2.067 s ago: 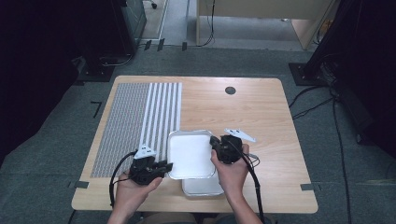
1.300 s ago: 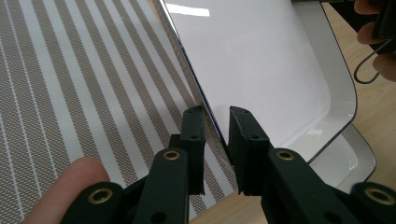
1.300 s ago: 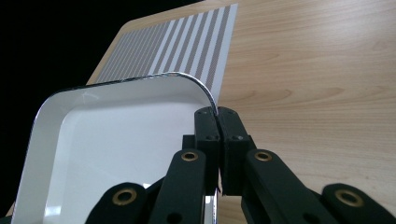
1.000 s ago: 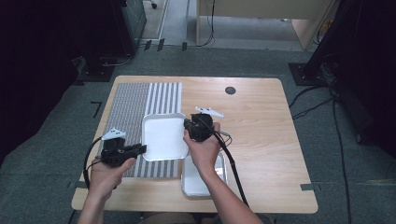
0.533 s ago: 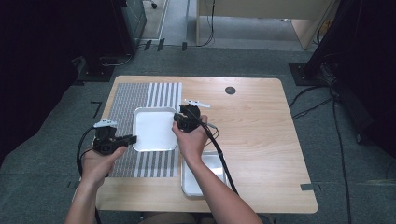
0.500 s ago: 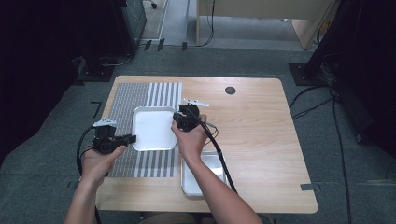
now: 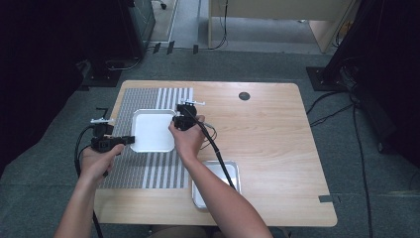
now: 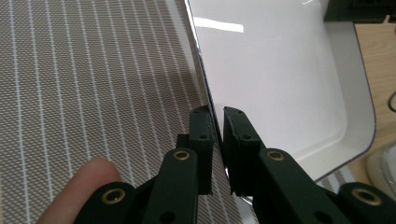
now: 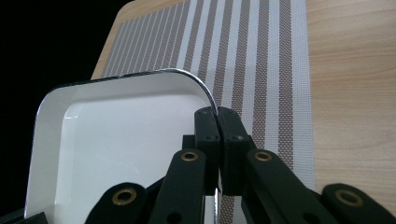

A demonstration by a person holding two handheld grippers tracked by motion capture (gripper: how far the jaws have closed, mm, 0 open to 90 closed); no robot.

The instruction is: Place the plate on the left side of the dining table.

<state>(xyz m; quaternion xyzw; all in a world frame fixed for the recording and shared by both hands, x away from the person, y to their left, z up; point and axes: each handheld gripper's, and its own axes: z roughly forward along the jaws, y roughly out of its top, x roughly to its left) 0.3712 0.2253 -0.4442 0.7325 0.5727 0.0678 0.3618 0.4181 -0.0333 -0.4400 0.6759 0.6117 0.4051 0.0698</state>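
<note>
1. White and shiny, the tray is hanging just over the striped mat at the left side of the wooden worktop, because both tongs are carrying it by its rim.
2. The left tongs are pinching the tray's left rim. In the left gripper view the thin edge is sitting between the two black pads, and the jaws have just been closing on it.
3. The right tongs are pressing tight on the rim across from them, near a rounded corner.
4. Holding two far-apart sides is keeping the tray flat, so I think it is not tipping.
5. A second tray is lying on the bare wood near the front edge, well apart from the first one.
6. The right arm is reaching across the mat, and a cable is trailing along it.
7. I think the tray is being set down on the mat, so the next move needs a slow, even drop with both hands.
</note>
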